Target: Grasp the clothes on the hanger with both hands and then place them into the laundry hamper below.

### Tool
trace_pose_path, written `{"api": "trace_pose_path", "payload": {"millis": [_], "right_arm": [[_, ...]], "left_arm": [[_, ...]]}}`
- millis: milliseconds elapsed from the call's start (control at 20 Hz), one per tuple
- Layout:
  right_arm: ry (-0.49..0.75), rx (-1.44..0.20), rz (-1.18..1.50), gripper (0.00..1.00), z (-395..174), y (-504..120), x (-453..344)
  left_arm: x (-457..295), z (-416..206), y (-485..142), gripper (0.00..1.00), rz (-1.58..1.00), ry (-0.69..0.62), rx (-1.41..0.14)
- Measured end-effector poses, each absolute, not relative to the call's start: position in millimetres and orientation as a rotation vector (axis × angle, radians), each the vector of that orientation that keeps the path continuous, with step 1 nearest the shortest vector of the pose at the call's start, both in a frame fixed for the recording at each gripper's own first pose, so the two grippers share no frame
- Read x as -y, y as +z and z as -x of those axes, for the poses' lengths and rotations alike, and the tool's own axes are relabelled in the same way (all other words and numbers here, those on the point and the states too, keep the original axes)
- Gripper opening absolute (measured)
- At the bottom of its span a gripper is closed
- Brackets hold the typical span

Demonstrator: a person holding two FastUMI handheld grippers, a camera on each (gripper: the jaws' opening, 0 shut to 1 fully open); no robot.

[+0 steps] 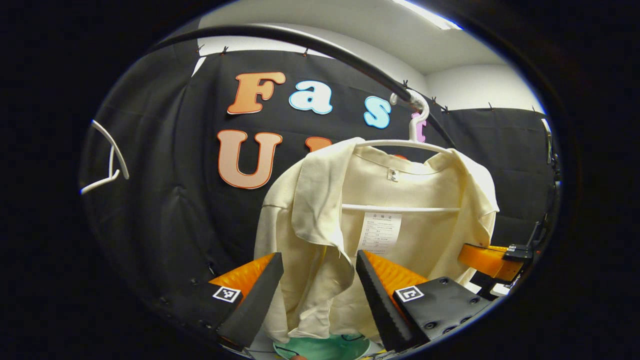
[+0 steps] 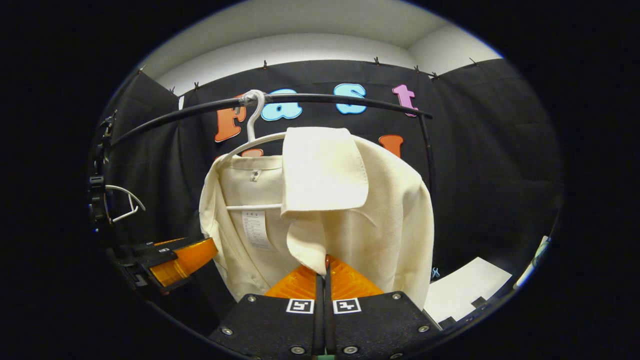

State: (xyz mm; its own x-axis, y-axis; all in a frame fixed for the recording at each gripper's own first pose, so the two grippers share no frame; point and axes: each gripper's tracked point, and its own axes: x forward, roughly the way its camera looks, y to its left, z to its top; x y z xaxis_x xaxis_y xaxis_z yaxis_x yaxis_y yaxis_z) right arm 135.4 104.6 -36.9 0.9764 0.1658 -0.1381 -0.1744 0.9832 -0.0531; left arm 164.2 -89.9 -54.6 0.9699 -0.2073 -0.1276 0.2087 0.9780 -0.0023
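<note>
Garment: A cream shirt [image 1: 400, 225] hangs open-fronted on a white hanger [image 1: 417, 122], hooked over the black rail [image 1: 300, 45] of the booth, its collar and care label facing my left tongs.

Left tongs: My left gripper [image 1: 320, 280] stands wide open, one finger on each side of the loose front placket; the cloth falls between the fingers but neither presses on it yet.

Right tongs: My right gripper [image 2: 324, 272] is closed to a narrow slit at the lower edge of the shirt's turned-over front panel [image 2: 320, 170]. The fabric's tip reaches down to the fingertips; whether any of it is actually pinched I cannot tell.

Hamper: A green rim [image 1: 325, 348] peeks out below the shirt in the left gripper view, which I take to be the laundry hamper, directly under the garment.

Bystander: A second, bare hanger [image 1: 110, 160] hangs well apart at the rail's far end.

Risk one: If my right fingers have nipped only a thread of hem, the shirt may slide free once I pull.

Risk two: Tugging downward instead of lifting off the shoulders could snag the collar on the hanger, dragging the hanger along the rail.

Risk three: Closing my left fingers on the thin placket alone may bunch one side, leaving the shirt lopsided and draped over the hamper's edge.
</note>
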Motion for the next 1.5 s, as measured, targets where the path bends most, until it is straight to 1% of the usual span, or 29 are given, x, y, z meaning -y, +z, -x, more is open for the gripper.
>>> {"api": "trace_pose_path", "payload": {"millis": [350, 400, 450, 550, 600, 700, 750, 800, 850, 900, 950, 1000, 1050, 1100, 1250, 1500], "right_arm": [[0.161, -0.110, 0.071, 0.00, -132.3, -19.2, -88.0], [0.161, -0.103, 0.067, 0.00, -131.6, -14.7, -84.8], [0.154, -0.098, 0.068, 0.00, -131.1, -10.5, -82.4], [0.150, -0.083, 0.071, 0.00, -131.6, -2.2, -77.9], [0.149, -0.076, 0.073, 0.00, -131.3, 1.1, -76.7], [0.149, -0.068, 0.077, 0.00, -131.3, 6.4, -74.5], [0.152, -0.065, 0.078, 0.00, -130.7, 9.3, -74.2], [0.156, -0.061, 0.080, 0.00, -129.7, 13.1, -74.0], [0.162, -0.053, 0.084, 0.00, -129.5, 17.8, -74.9], [0.168, -0.040, 0.088, 0.00, -128.4, 25.1, -75.3], [0.173, -0.025, 0.091, 0.00, -127.0, 32.6, -75.5], [0.176, -0.010, 0.090, 0.00, -122.6, 37.4, -75.7], [0.174, -0.002, 0.087, 0.00, -121.4, 41.9, -73.8], [0.175, 0.004, 0.080, 0.00, -122.4, 48.7, -72.3], [0.168, 0.029, 0.063, 0.00, -123.4, 70.3, -61.8], [0.149, 0.122, 0.110, 0.00, -129.0, 112.8, -41.4]], "left_arm": [[94.3, -198.0, -71.4, 0.97, -0.040, -0.180, -0.154], [95.6, -200.9, -74.5, 0.99, -0.036, -0.182, -0.162], [96.8, -202.2, -77.2, 0.96, -0.032, -0.186, -0.170], [96.9, -207.0, -80.4, 0.94, -0.032, -0.177, -0.181], [95.4, -209.1, -81.8, 0.90, -0.038, -0.172, -0.180], [96.5, -209.5, -82.0, 0.72, -0.051, -0.170, -0.180], [96.1, -209.5, -80.8, 0.52, -0.060, -0.163, -0.182], [95.1, -208.1, -81.3, 0.48, -0.070, -0.151, -0.192], [91.9, -209.1, -81.2, 0.35, -0.088, -0.128, -0.202], [84.3, -209.3, -79.3, 0.28, -0.102, -0.090, -0.202], [82.4, -210.4, -77.4, 0.13, -0.109, -0.079, -0.202], [84.4, -208.9, -78.0, 0.13, -0.100, -0.089, -0.208], [89.0, -206.2, -78.8, 0.09, -0.076, -0.110, -0.227], [91.2, -203.4, -78.2, 0.08, -0.043, -0.125, -0.239], [71.9, -200.8, -65.7, 0.07, -0.024, -0.084, -0.224], [30.9, -194.3, -31.0, 0.07, -0.038, -0.003, -0.157]]}}
